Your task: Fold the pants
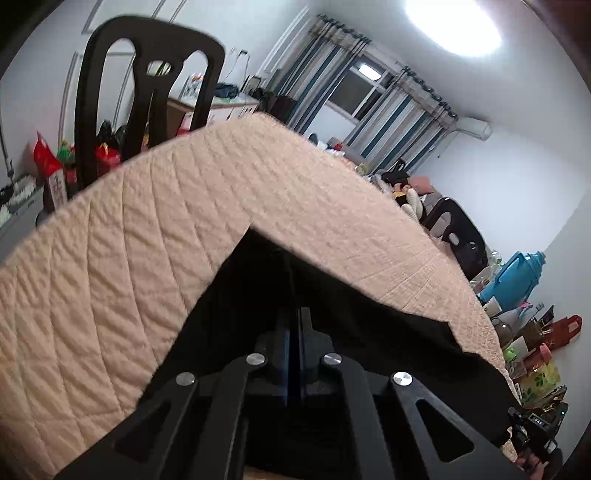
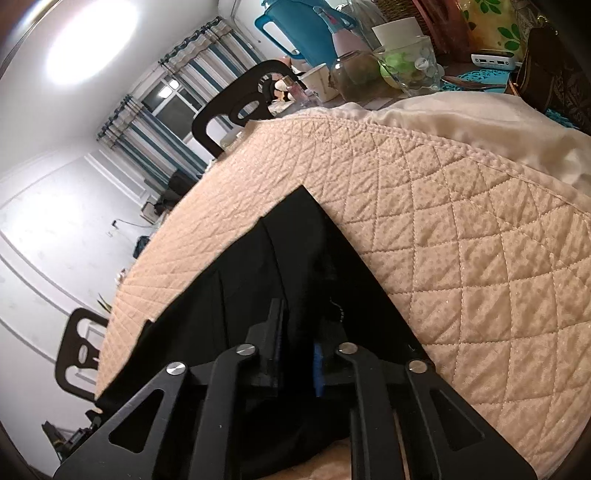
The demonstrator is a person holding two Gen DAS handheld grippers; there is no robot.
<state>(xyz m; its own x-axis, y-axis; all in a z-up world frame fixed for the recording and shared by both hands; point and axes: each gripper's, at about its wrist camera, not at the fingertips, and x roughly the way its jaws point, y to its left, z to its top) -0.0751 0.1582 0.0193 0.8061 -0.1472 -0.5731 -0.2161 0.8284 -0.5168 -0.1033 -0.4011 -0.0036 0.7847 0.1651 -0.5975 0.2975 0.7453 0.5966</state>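
Black pants point(image 1: 369, 325) stretch forward from both tools over the quilted bench cover point(image 1: 110, 277); left tool point(image 1: 295, 314) and right tool point(image 2: 299, 317) each pinch the near edge.

The left gripper point(image 1: 294, 317) sits low over the pants point(image 1: 236, 295), its fingers pressed together with almost no gap, apparently pinching fabric. The right gripper point(image 2: 301, 321) is clamped on a bunched ridge of the pants point(image 2: 258, 266).

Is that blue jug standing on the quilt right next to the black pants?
No. The blue jug stands past the quilt's far edge among jars, well apart from the pants.
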